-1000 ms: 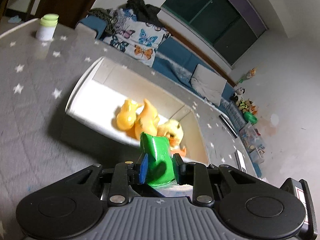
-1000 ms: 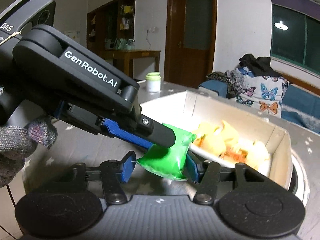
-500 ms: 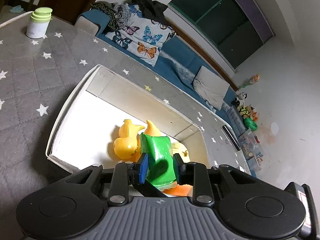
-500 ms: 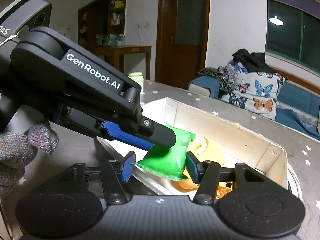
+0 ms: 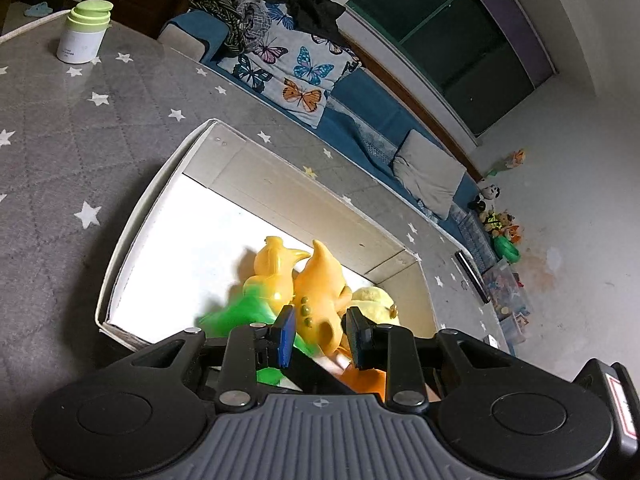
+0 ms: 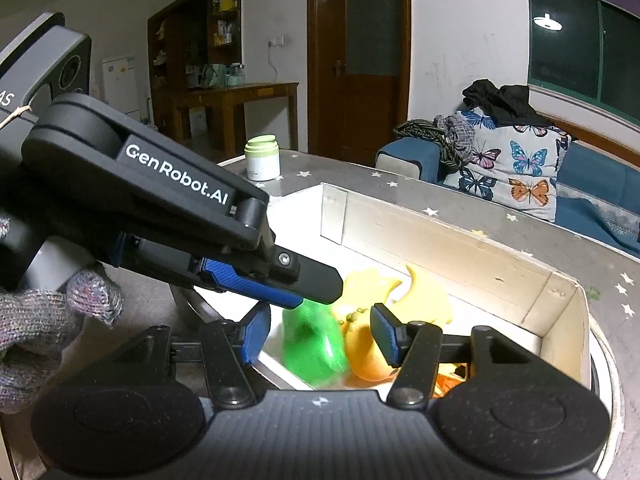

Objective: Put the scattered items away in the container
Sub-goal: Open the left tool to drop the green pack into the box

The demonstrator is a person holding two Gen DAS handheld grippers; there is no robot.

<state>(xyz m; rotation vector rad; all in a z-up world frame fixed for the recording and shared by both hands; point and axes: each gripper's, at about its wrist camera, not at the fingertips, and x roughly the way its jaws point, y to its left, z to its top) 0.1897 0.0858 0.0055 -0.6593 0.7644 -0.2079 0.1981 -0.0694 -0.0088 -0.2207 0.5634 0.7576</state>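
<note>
A white open box [image 5: 144, 216] [image 6: 500, 256] sits on the grey star-patterned table. Inside lie yellow and orange rubber toys [image 5: 320, 280] [image 6: 400, 300]. A green pouch [image 5: 240, 312] [image 6: 312, 344], blurred by motion, is in the box next to the toys, free of both grippers. My left gripper [image 5: 318, 336] is open above the box's near side; it also shows in the right wrist view [image 6: 312, 284]. My right gripper [image 6: 320, 340] is open just over the box's near edge, straddling the pouch.
A white jar with a green lid [image 5: 84, 32] [image 6: 262, 158] stands at the table's far corner. A blue sofa with a butterfly pillow [image 5: 296, 76] [image 6: 512, 168] lies beyond the table. A gloved hand [image 6: 36, 328] holds the left gripper.
Both grippers opened and the green pouch dropped from them into the box. Both grippers moved forward over the box.
</note>
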